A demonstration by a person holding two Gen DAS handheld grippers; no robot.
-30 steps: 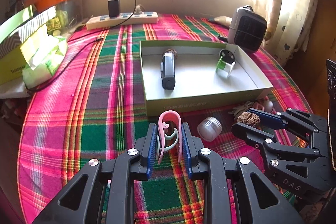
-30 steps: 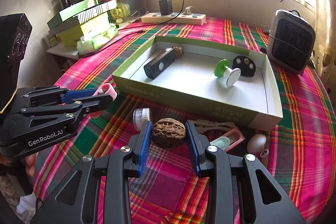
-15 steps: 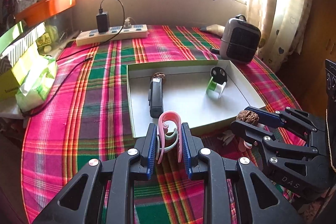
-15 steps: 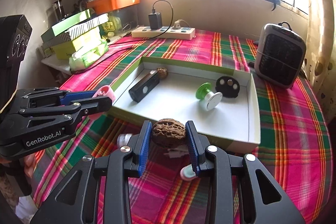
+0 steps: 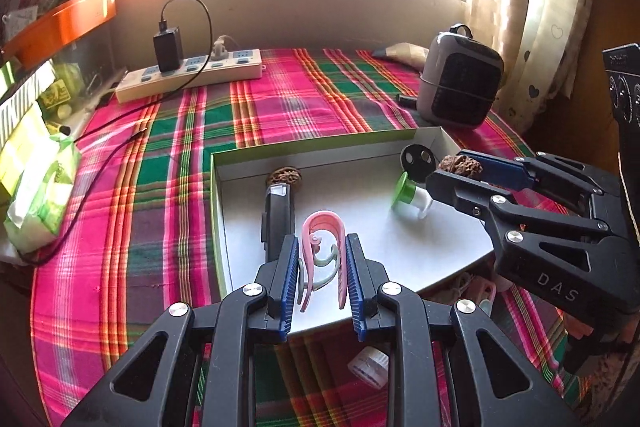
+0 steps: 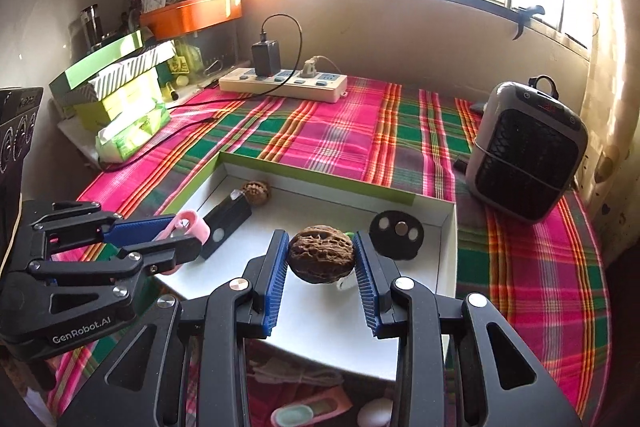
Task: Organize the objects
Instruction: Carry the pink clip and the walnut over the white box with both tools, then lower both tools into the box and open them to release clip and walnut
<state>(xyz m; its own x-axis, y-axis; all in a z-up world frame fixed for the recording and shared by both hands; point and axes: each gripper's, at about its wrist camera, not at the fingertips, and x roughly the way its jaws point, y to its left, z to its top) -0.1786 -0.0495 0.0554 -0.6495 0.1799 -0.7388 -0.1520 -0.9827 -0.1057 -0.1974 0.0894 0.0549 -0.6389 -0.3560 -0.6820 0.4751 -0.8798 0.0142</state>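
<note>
Hard, ridged walnut (image 6: 321,253) sat pinched across its middle by right gripper (image 6: 321,259); left gripper (image 5: 320,263) squeezed springy pink clip (image 5: 322,251).

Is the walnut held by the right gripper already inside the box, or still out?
Out. The walnut is clamped in the right gripper, held above the box.

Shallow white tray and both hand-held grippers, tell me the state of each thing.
Left hand-held gripper: shut on pink plastic clip, above tray.
Right hand-held gripper: shut on brown wrinkled walnut, above tray.
Shallow white cardboard tray: open, holding a second walnut.
Black charger: plugged into power strip.
</note>
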